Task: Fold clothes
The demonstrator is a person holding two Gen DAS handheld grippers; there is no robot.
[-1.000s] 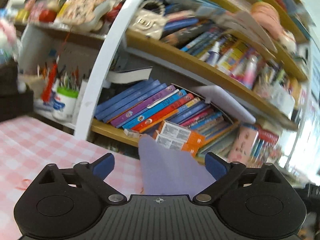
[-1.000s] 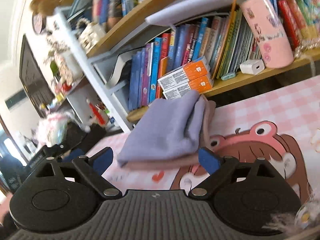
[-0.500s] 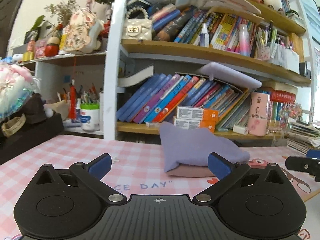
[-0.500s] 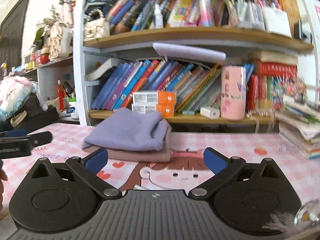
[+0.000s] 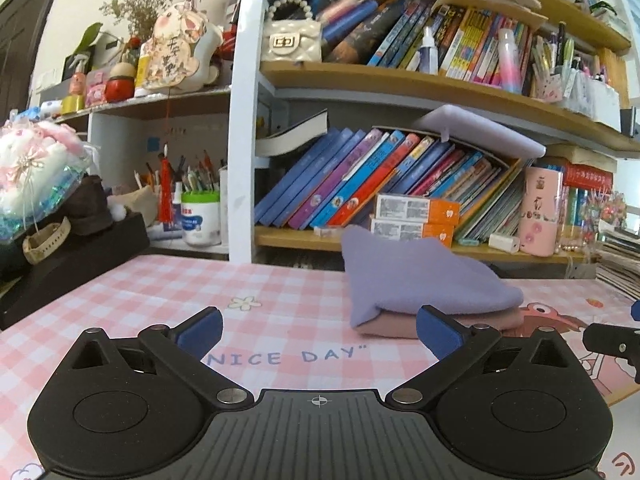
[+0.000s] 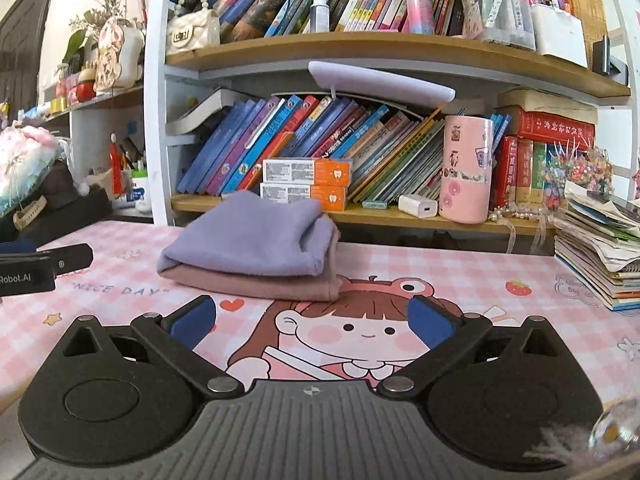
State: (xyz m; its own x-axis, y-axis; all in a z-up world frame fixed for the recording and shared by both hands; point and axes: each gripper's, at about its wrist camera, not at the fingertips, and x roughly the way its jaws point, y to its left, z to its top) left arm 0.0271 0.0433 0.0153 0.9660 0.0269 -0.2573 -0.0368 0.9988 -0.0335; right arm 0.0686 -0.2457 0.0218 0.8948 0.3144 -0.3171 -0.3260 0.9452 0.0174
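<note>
Folded lavender fleece garment [image 6: 256, 236] lies squarely on top of a folded dusty-pink garment [image 6: 256, 286], the pair forming a neat low stack on a pink-and-white checked desk mat [image 6: 440, 276] printed with a cartoon girl in a frog hat; the lavender layer shows a rounded fold along its left edge and a raised corner toward the bookshelf, while the pink layer peeks out beneath along the front and right. Stack rests near the back of the mat, just in front of the lower wooden shelf of leaning picture books [image 6: 304, 136]. Left gripper [image 5: 318, 328] hovers low over the mat with its blue-padded fingers [image 5: 200, 326] spread wide and empty, the stack ahead and to the right, its near corner just behind the right fingertip. Right gripper [image 6: 312, 320] likewise stands spread wide with nothing between its fingers [image 6: 430, 324], the stack ahead and slightly left, clear of both tips. Mat lettering reads "NICE DAY" [image 5: 282, 357]. Left gripper's black body, seen at the right view's left edge, bears white lettering ending "Robot.AI" [image 6: 15, 279]. Two orange-and-white cartons [image 6: 306, 182] sit stacked on the shelf behind the clothes, their print too small to read
</note>
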